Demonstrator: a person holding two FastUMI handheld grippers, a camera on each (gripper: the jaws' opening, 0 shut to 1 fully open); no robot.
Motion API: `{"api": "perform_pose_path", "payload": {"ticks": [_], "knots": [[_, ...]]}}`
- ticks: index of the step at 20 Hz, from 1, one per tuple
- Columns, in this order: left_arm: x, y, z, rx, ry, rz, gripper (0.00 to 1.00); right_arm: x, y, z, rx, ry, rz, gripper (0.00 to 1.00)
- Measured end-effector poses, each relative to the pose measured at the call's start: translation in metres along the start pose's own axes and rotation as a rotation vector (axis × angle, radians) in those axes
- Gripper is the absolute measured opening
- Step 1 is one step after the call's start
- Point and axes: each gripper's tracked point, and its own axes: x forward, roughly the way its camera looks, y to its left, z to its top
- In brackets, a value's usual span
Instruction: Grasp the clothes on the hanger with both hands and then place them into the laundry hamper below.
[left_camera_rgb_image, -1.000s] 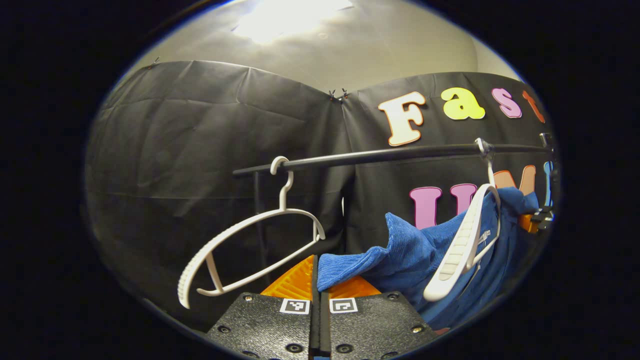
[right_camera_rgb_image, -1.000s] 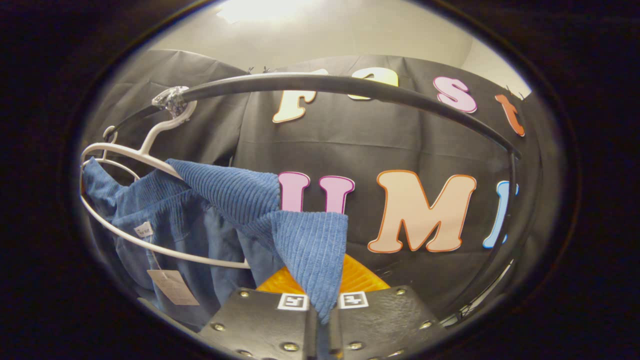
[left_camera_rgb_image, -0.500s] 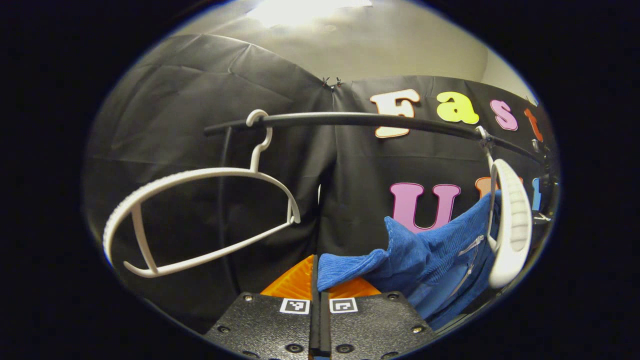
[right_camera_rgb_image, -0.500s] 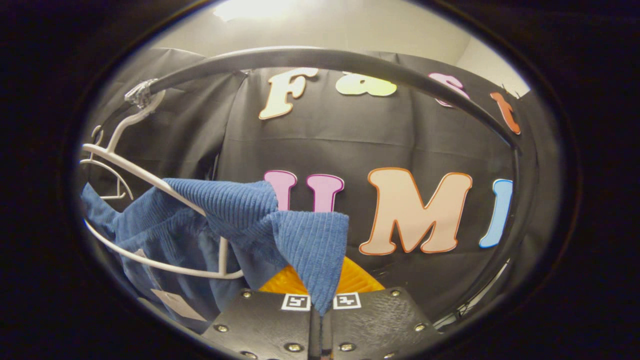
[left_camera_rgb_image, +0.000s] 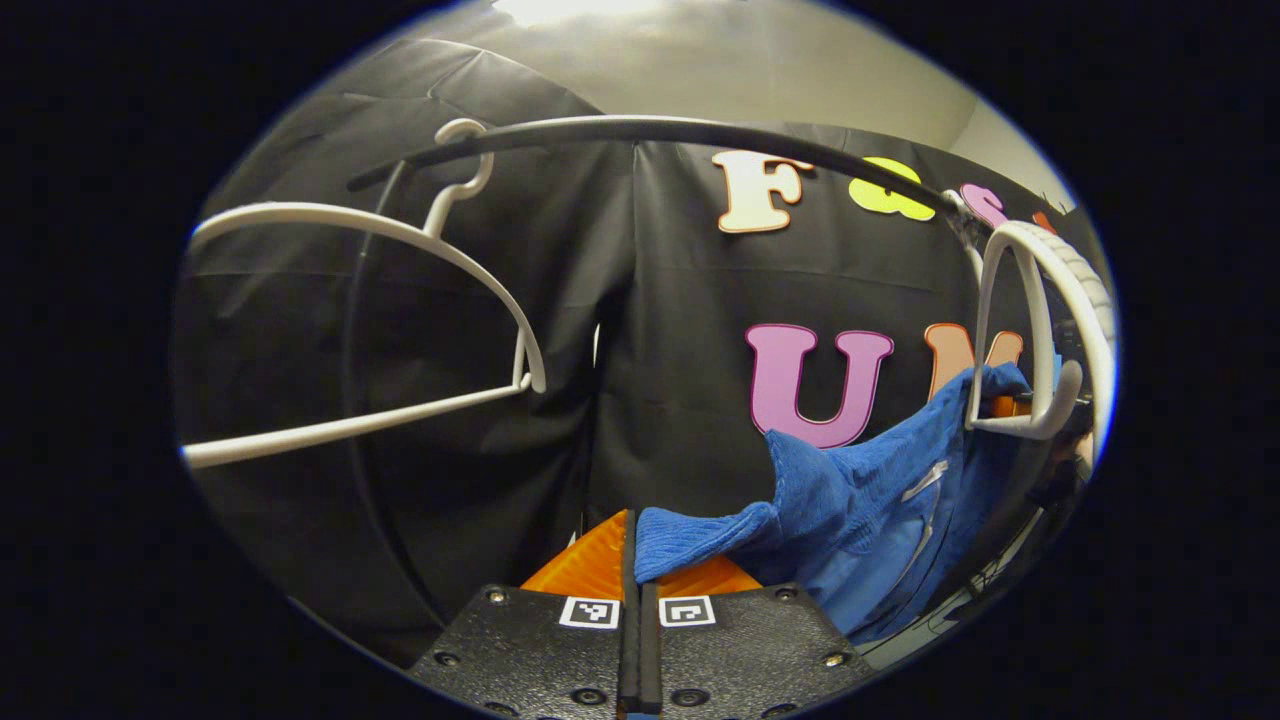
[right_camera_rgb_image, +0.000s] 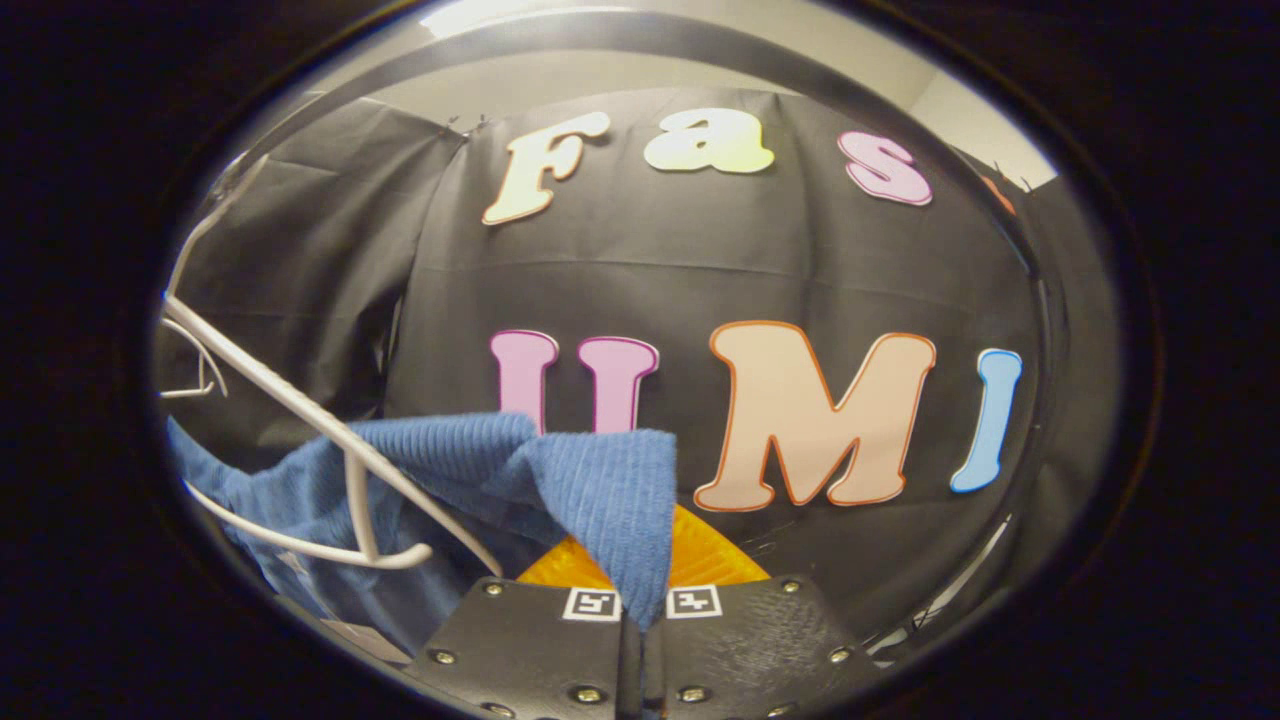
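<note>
Nearest, the left tongs (left_camera_rgb_image: 640, 560) are clenching one corner of the blue garment (left_camera_rgb_image: 860, 500), and the right tongs (right_camera_rgb_image: 640, 590) are clamping another corner (right_camera_rgb_image: 600, 490). The cloth is sagging between them, just beneath a white hanger (left_camera_rgb_image: 1040, 330) at the right. Farther left, an empty hanger (left_camera_rgb_image: 400, 300) is hanging from the black rail (left_camera_rgb_image: 650, 128).

Both gripper views look up from close under the rail (left_camera_rgb_image: 640, 128), facing the back wall, sharing the blue garment (left_camera_rgb_image: 860, 500) and white hanger (right_camera_rgb_image: 300, 400).
</note>
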Motion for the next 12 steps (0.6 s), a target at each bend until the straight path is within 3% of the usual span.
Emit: {"api": "perform_pose_path", "payload": {"ticks": [4,12], "knots": [[0.003,-0.011,-0.027,-0.012,0.042,-0.045,0.0,-0.001,-0.011,-0.031,0.004,0.051,-0.018,0.04],[-0.011,-0.021,-0.098,-0.027,0.176,-0.051,0.0,-0.037,-0.02,-0.115,-0.044,0.194,0.011,0.04]]}}
